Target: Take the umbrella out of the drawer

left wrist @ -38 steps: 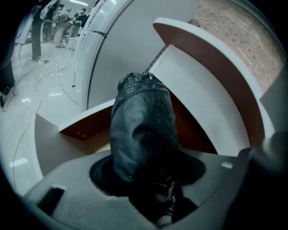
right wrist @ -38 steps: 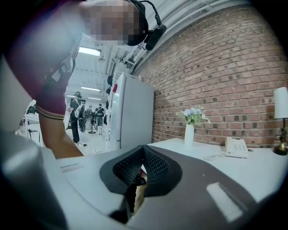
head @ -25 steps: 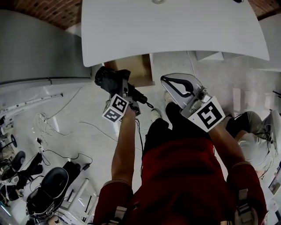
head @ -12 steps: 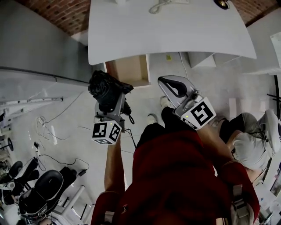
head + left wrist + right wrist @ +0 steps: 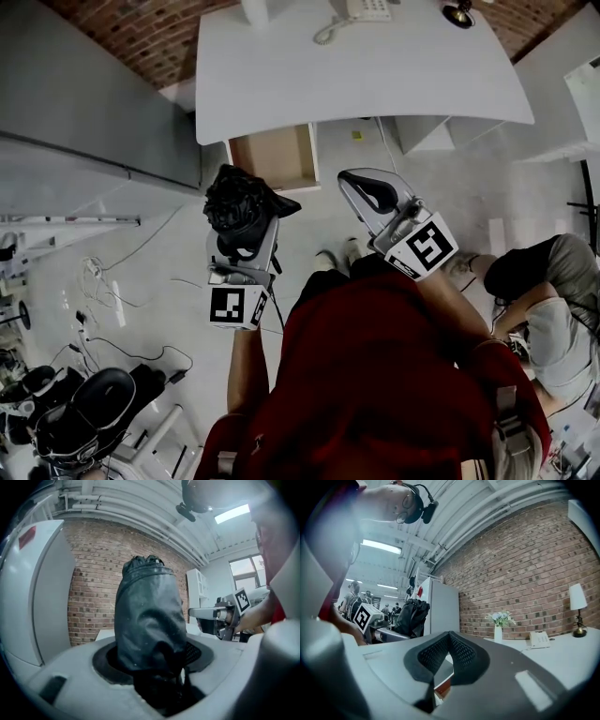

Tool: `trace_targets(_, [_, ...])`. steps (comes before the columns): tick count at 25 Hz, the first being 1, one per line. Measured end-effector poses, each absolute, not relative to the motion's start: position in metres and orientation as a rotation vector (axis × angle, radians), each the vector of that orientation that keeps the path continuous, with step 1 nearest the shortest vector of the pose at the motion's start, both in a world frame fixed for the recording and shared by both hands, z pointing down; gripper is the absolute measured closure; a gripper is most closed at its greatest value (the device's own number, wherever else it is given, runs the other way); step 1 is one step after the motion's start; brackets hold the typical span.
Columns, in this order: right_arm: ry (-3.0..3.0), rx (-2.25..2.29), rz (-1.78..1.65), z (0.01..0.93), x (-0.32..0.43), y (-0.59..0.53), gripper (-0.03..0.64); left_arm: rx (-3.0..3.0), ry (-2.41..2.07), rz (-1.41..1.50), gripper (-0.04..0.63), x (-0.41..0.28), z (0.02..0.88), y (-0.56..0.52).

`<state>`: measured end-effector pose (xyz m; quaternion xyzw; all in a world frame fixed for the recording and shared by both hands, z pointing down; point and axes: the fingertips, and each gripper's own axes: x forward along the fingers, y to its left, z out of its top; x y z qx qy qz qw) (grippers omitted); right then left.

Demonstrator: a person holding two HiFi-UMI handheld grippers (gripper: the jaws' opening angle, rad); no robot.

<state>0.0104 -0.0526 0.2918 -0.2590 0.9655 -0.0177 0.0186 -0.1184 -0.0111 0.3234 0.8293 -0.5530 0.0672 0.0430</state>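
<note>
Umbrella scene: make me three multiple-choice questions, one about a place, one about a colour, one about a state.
1. Where is the umbrella? A in the drawer; B in the left gripper's jaws; C on the desk.
2. What colour is the desk top? A black; B red; C white.
3. The drawer is: A open; B shut; C missing.
B: those jaws clamp it, clear of the drawer. C: the top is plain white. A: its wooden inside shows below the desk edge.
</note>
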Motion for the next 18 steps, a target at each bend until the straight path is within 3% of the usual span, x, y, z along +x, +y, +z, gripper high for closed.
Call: trace_targets(18, [2.985,-0.737,-0.024,0.281,0.039,-0.071,0.606,2.589,-1.701,0.235,0.334,-0.078,0.307,-0.038])
